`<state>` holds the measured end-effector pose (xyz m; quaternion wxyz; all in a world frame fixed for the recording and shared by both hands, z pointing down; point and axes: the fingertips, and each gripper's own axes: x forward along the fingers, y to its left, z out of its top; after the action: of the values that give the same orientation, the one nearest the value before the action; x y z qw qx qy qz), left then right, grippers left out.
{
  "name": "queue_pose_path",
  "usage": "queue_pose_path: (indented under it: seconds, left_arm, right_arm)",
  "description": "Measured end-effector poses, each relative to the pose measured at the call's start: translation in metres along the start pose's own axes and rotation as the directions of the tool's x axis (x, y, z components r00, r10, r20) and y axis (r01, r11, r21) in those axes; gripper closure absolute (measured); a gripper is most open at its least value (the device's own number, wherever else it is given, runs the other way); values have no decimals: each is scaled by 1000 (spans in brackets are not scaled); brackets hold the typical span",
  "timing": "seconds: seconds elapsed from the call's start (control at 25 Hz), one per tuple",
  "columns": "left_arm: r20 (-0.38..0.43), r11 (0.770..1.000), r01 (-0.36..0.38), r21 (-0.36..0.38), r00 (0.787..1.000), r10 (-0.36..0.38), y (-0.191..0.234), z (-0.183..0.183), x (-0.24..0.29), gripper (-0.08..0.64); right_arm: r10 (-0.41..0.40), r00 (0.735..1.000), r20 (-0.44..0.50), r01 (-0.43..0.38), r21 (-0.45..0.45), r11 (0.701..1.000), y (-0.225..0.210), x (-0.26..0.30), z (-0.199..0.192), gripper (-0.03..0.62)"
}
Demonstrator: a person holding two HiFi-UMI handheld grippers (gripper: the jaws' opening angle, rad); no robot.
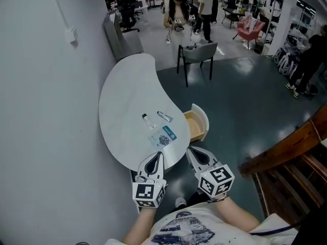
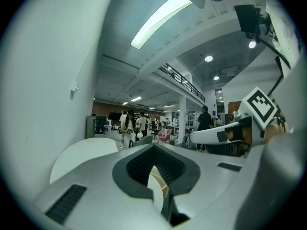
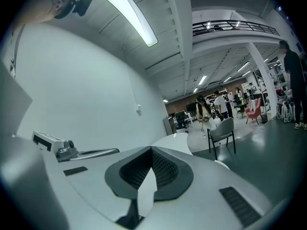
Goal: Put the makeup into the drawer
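Desk [image 1: 122, 101] at 12 o'clock. Drawer [image 1: 197, 123] found open at desk's 3 o'clock edge. Left tongs [image 1: 159, 156], right tongs [image 1: 191, 151]: both closed, nothing held. Makeup [image 1: 164, 136] lying on desk, 9 o'clock of drawer. Tongs best opened before approach.

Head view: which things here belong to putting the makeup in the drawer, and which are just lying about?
Job in hand:
small bottle, tube and flat packet on the white table; open drawer; left hand-held gripper and right hand-held gripper, both shut and empty.

Just about:
grey chair, pink chair, wooden railing, people behind.
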<state>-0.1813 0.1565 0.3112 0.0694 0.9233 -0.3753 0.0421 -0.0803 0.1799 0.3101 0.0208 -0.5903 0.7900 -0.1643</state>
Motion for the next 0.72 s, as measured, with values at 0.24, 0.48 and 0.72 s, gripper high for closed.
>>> queue_pose_path:
  seconds: [0.24, 0.48, 0.72]
  left_arm:
    - [-9, 1000, -20, -14, 1000, 20, 12, -1, 14, 514]
    - [-27, 997, -72, -16, 997, 72, 36, -5, 46, 514]
    - [-48, 989, -144, -11, 988, 144, 72, -5, 91, 514]
  right_arm:
    - [21, 999, -27, -21, -2, 1000, -8, 19, 0, 572]
    - [68, 996, -56, -68, 4, 998, -29, 60, 1, 572]
    - [128, 987, -94, -128, 4, 992, -59, 118, 7, 572]
